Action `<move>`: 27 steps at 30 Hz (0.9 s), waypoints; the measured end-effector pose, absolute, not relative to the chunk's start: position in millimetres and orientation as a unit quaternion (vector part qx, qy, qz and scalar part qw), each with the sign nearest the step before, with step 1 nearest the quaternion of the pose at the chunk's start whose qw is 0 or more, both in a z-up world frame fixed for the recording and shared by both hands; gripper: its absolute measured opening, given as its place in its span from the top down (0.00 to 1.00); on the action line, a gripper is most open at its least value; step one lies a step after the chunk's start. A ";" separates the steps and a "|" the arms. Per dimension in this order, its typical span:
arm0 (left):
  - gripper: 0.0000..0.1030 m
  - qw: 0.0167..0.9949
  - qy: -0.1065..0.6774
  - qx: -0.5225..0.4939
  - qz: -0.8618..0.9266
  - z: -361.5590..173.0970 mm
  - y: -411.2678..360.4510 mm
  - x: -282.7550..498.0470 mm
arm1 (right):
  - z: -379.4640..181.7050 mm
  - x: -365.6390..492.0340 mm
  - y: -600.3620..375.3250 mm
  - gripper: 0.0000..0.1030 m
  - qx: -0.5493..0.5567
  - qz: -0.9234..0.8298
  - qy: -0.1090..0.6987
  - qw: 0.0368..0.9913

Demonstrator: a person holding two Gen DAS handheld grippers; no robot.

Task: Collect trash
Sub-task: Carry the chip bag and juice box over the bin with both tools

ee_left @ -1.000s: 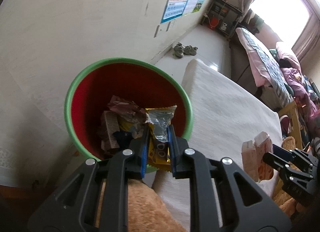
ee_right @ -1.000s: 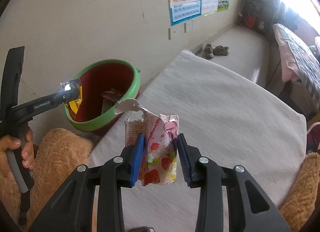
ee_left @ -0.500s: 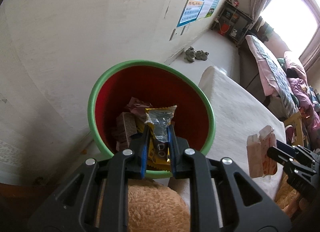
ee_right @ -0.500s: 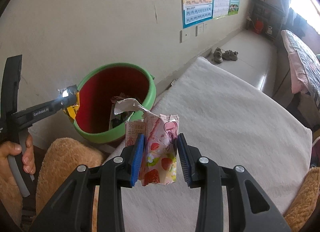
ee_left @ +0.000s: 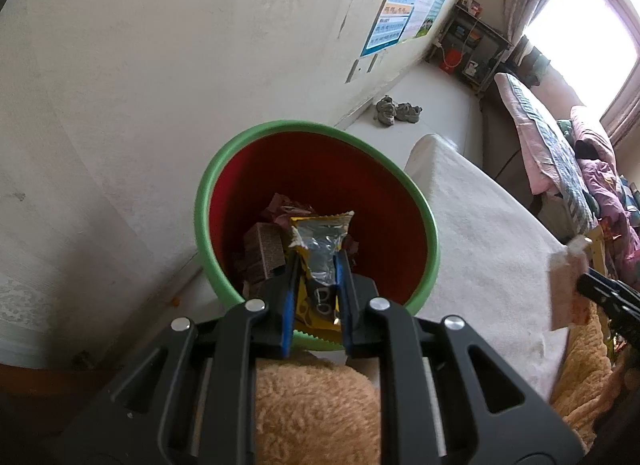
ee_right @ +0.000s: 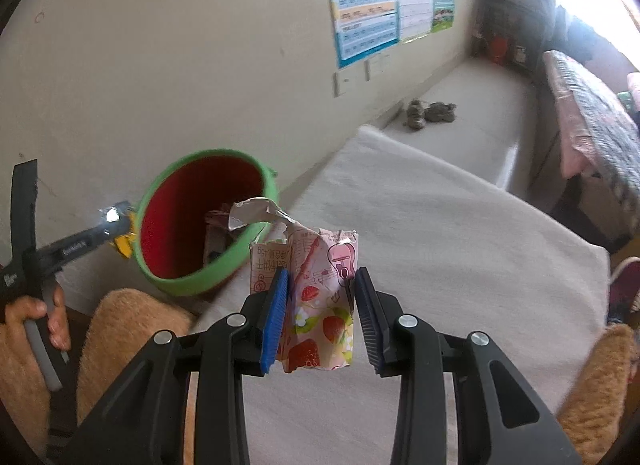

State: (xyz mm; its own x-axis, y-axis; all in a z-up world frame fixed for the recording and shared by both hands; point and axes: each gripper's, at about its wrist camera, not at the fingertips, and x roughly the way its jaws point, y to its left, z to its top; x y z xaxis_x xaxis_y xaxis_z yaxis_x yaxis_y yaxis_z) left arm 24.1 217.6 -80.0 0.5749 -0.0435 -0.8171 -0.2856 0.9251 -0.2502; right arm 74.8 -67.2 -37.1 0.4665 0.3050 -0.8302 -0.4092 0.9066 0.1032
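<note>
Beside the pale wall (ee_left: 120, 85), past the corner of the cloth-covered table (ee_right: 440, 225), we have the green-rimmed bin (ee_left: 430, 225) with its red inside and a few scraps already at the bottom. Our left gripper (ee_left: 316, 273) is clamped on a yellow foil wrapper (ee_left: 320, 249), whose long axis runs along the fingers so that its torn silver end points down into the bin's mouth. We judge the drop is best made from right here, over the middle of the opening, by letting the jaws part cleanly so the light foil falls inside the rim and does not cling to a pad. Our right gripper (ee_right: 320, 305) waits over the table, pinched on a pink strawberry-print packet (ee_right: 316, 297), upright, torn flap curling towards the bin
</note>
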 end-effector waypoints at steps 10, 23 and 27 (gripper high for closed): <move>0.84 0.865 0.465 -0.177 0.066 -87.3 210.7 27.7 | -35.3 49.4 -148.9 0.67 -0.017 0.135 0.493 0.859; 0.84 0.865 0.467 -0.171 0.065 -86.2 205.5 27.5 | -58.0 44.1 -101.8 0.67 0.000 0.193 0.511 0.837; 0.84 0.866 0.465 -0.171 0.064 -86.2 208.2 26.6 | -54.3 48.8 -73.6 0.67 -0.017 0.219 0.504 0.835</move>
State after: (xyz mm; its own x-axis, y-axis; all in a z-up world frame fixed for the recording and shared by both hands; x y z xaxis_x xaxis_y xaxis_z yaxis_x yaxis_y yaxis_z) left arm 26.6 208.2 -86.2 0.5592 -0.0478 -0.8277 -0.2710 0.9330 -0.2369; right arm 48.8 -73.6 -54.3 0.3956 0.3486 -0.8497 -0.3823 0.9037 0.1928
